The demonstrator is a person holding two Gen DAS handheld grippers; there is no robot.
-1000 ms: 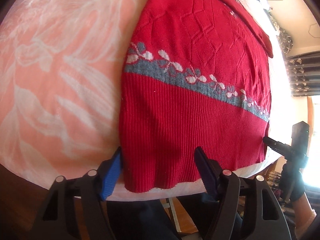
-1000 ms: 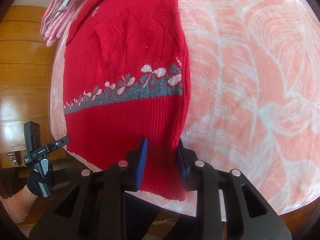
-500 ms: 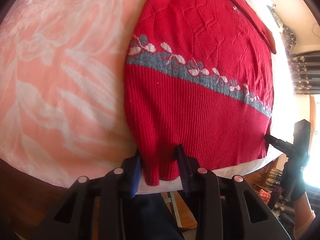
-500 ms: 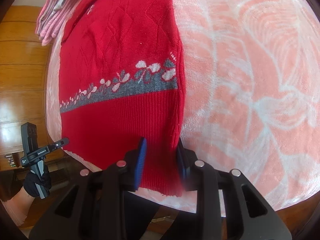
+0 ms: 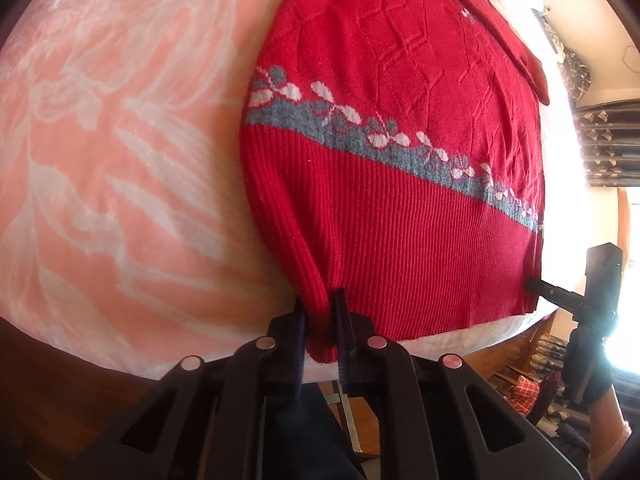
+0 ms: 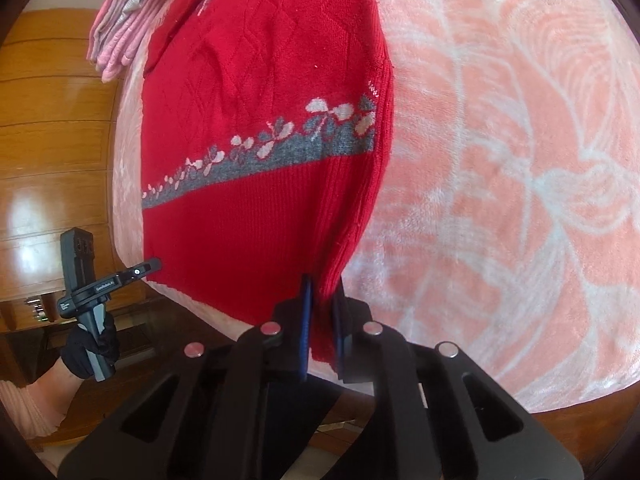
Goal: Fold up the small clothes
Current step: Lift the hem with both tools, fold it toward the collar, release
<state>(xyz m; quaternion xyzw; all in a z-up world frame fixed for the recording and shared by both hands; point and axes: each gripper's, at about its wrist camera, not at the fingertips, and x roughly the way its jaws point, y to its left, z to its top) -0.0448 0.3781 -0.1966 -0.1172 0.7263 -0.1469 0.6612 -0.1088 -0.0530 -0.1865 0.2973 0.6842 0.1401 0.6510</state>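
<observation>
So the red sweater (image 5: 392, 184) lies flat on the pink blanket (image 5: 120, 160), filling the centre and upper right of the left wrist view, with a pink clothes pile (image 6: 132, 12) in the upper left of the right wrist view. The left gripper (image 5: 320, 320) is clamped on the hem corner at lower centre, and the right gripper (image 6: 322, 312) is pinched on the opposite hem corner. It's a soft, floppy knit, probably light but stretchy, so it'll likely sag and bunch between the two holds. The ribbed hem corners look like the sensible place to hold, since the ribbing gives the pads something thick to bite.
</observation>
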